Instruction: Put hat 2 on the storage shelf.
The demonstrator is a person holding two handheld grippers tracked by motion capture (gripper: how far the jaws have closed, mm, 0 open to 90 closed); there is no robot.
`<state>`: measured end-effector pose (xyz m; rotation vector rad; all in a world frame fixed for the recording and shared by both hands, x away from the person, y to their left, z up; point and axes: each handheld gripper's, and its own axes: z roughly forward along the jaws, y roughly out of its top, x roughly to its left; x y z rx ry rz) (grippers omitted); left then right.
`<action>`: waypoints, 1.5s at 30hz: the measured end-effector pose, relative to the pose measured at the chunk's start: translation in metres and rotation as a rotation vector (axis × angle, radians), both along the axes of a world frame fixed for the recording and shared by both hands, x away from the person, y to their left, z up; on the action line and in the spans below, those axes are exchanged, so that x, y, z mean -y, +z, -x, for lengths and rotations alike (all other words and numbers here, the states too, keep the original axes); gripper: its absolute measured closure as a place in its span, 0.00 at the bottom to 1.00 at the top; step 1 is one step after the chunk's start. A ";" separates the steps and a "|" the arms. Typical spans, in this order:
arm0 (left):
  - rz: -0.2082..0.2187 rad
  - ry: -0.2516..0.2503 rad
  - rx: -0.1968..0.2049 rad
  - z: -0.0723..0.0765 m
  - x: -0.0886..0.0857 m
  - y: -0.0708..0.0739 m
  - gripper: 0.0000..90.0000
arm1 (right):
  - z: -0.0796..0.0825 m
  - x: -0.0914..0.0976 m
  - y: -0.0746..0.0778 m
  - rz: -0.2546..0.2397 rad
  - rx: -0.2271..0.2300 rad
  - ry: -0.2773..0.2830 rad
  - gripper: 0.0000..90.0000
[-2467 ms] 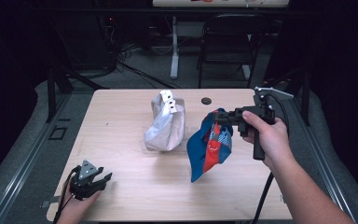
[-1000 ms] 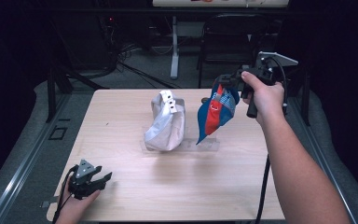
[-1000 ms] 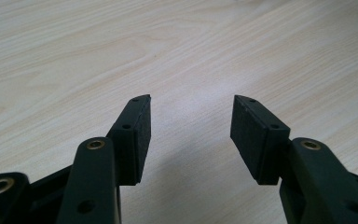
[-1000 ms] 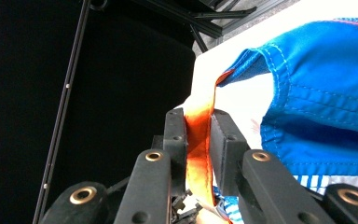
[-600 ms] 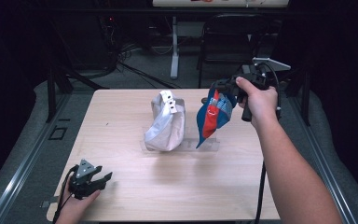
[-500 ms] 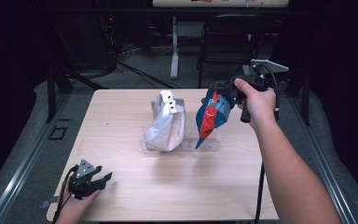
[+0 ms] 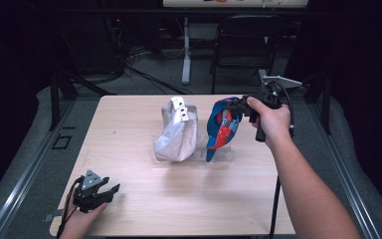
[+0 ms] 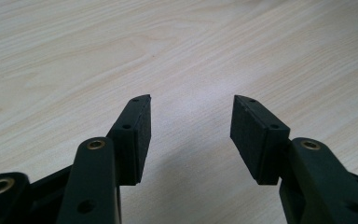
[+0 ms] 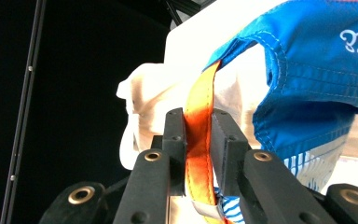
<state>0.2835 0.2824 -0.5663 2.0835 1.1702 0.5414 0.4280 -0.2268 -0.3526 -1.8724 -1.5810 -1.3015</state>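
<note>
Right gripper (image 7: pixel 239 105) is up over the far right part of the worktop (image 7: pixel 129 129), jaws pinched tight on an orange strap (image 9: pixel 200 140) of the blue bag (image 7: pixel 222 127). In the right gripper view the strap runs up between the jaws to the blue fabric edge. Bag hangs from the gripper, red and white print on it, lower tip down at or just above a clear flat stand (image 7: pixel 219 155) on the worktop; can't tell if it touches. White bag (image 7: pixel 178 130) stands just beside it on the left, on the same clear base, two dark dots on its top flap. The two bags are close, contact unclear. Left gripper (image 7: pixel 95 188) sits low at the near left corner of the worktop, held in the left hand (image 7: pixel 74 224), jaws spread wide with bare wood between them, holding nothing, well apart from both bags.
</note>
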 end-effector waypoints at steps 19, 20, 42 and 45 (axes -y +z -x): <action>0.003 0.002 -0.004 0.000 0.000 0.000 0.54 | 0.006 0.005 -0.005 0.051 0.002 -0.008 0.86; 0.003 0.002 -0.004 0.000 0.000 0.000 0.54 | 0.007 0.005 -0.005 0.052 0.001 -0.007 0.86; 0.017 0.016 0.008 -0.001 -0.001 -0.002 0.54 | 0.031 0.015 -0.010 0.210 0.146 -0.001 0.65; 0.018 0.016 0.006 -0.001 -0.001 -0.002 0.54 | 0.035 0.017 -0.011 0.216 0.151 0.001 0.65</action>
